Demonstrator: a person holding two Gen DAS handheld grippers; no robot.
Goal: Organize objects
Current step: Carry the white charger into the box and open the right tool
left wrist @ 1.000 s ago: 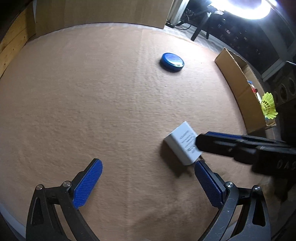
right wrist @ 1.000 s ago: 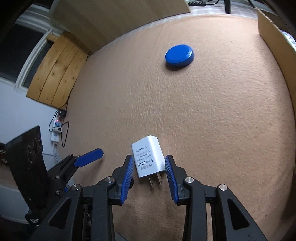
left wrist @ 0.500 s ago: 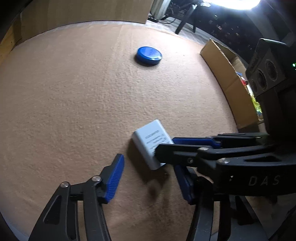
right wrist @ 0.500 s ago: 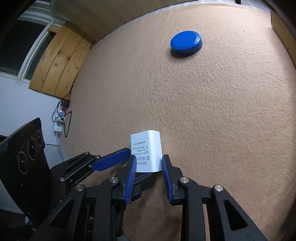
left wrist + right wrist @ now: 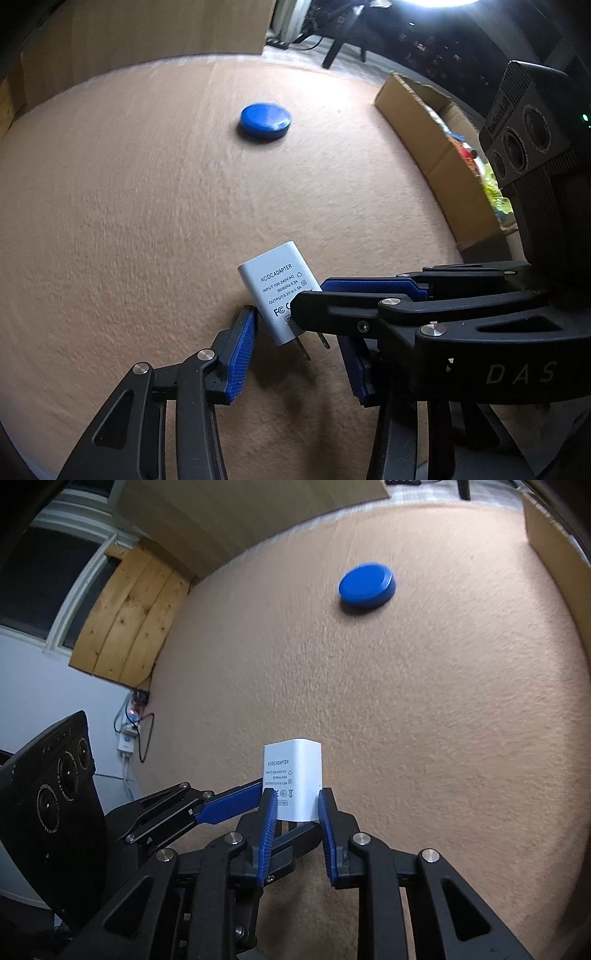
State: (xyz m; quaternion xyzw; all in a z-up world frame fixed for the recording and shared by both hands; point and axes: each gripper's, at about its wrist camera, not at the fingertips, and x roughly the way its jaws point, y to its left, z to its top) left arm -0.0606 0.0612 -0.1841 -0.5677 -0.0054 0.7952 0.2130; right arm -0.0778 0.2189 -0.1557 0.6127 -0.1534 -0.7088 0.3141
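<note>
Your right hand-held gripper (image 5: 297, 806) is clamped on the white AC/DC adapter (image 5: 293, 779), its blue pads pressing the two narrow sides near the plug end; its jaws have just been closing, though barely in the last moment. The adapter sits at the near middle of the tan felt-covered table (image 5: 424, 720), label up, prongs pointing toward you.

Your left hand-held gripper (image 5: 299, 349) has just been closing around the same adapter (image 5: 275, 286) from the other side. In the left wrist view its left pad (image 5: 242, 354) lies against the adapter's lower left edge, while its right pad is largely hidden behind your right hand-held gripper, with a gap showing past the prongs; the adapter is between the jaws but not pinched by them.

Far out on the table, well apart from the adapter, a blue round lid (image 5: 265, 121) lies flat. Along the right edge stands an open cardboard box (image 5: 436, 147) with colourful items inside, too blurred to name.
</note>
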